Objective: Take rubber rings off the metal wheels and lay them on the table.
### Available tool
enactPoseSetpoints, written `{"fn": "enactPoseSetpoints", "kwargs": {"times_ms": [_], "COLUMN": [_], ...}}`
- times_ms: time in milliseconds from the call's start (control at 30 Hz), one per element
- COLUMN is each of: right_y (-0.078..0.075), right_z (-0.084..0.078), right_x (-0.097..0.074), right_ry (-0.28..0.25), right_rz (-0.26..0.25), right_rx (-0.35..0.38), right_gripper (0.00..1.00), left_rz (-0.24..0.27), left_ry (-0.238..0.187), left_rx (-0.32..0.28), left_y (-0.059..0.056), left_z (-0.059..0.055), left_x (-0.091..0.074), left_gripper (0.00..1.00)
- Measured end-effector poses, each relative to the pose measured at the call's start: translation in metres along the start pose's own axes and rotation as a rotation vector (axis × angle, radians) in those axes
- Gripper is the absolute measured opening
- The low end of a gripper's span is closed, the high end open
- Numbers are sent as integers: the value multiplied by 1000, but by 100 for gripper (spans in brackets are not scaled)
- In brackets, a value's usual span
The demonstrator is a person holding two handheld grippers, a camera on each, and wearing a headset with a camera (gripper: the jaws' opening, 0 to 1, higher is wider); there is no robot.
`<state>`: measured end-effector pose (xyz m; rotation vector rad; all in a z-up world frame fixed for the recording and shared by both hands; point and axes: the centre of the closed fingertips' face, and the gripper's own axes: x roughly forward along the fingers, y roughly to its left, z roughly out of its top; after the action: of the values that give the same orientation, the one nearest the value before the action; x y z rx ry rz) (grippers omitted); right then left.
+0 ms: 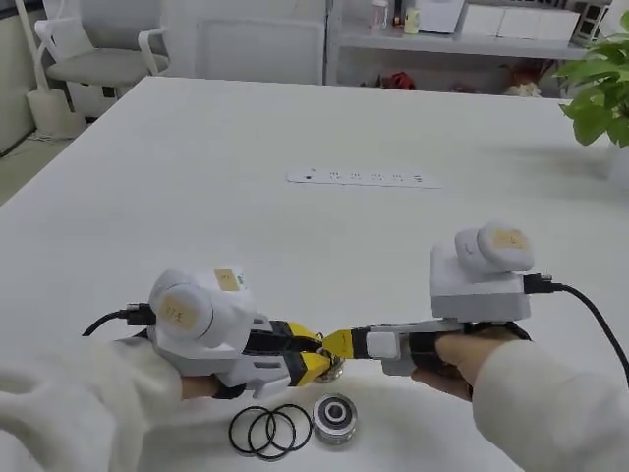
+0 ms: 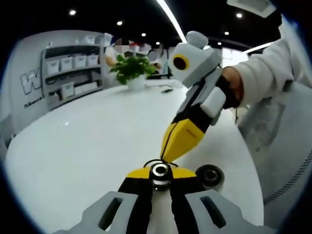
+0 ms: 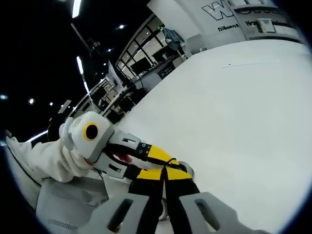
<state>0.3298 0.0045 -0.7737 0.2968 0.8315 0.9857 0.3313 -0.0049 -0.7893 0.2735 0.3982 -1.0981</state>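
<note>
My left gripper (image 1: 316,362) is shut on a small metal wheel (image 2: 161,174), which sits between its yellow tips near the table's front edge. My right gripper (image 1: 339,344) meets it tip to tip from the right. It is shut on a thin black rubber ring (image 2: 165,144) that stretches from the wheel's rim along its fingers. In the right gripper view my own jaws (image 3: 165,173) close over that ring beside the wheel (image 3: 188,171). Three loose rubber rings (image 1: 270,430) lie on the table in front of the grippers, next to a second metal wheel (image 1: 335,417), the wheel (image 2: 210,175) also showing in the left gripper view.
A white power strip (image 1: 362,178) lies mid-table, far beyond the grippers. A green plant (image 1: 600,88) stands at the table's right edge. A chair (image 1: 98,61) and shelves stand behind the table. A cable (image 1: 595,320) trails from the right gripper.
</note>
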Motion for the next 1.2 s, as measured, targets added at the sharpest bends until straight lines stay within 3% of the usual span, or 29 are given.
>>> {"fn": "enactPoseSetpoints", "kwargs": {"times_ms": [33, 100, 133, 233, 333, 400, 467, 633, 767, 867, 1000, 1200], "right_y": [-3, -9, -5, 0, 6, 9, 16, 29, 32, 36, 42, 51], "right_z": [-1, -1, 0, 2, 2, 4, 6, 2, -6, -13, -19, -31], "right_x": [-1, -4, -4, -3, -2, -2, -2, 2, 5, 7, 9, 14], "right_ry": [9, 28, 24, 15, 21, 15, 11, 32, 68, 93, 118, 161], "right_rz": [-13, -47, -37, -9, 8, 23, 49, 88, 104, 115, 144, 179], "right_rx": [13, -34, -29, -13, -21, -18, -11, -20, -28, -30, -32, -33], "right_gripper": [0, 0, 0, 0, 0, 0, 0, 0, 0, 0, 0, 0], "left_rz": [-6, -28, -30, -38, -39, -29, -27, -51, -30, -10, -1, 45], "left_ry": [22, 92, 95, 84, 79, 73, 58, 22, 24, 33, 40, 33], "left_rx": [6, 62, 84, 91, 68, 44, 69, 78, 64, 76, 62, 22], "left_y": [0, -1, -1, -1, 2, 5, 3, -8, -12, -14, -18, -21], "left_z": [-1, -3, 0, 8, 19, 26, 35, 41, 37, 31, 23, 11], "left_x": [-1, -6, -8, -19, -30, -34, -43, -72, -91, -106, -120, -138], "left_gripper": [14, 14, 13, 11, 24, 38, 45, 41, 51, 53, 56, 68]}}
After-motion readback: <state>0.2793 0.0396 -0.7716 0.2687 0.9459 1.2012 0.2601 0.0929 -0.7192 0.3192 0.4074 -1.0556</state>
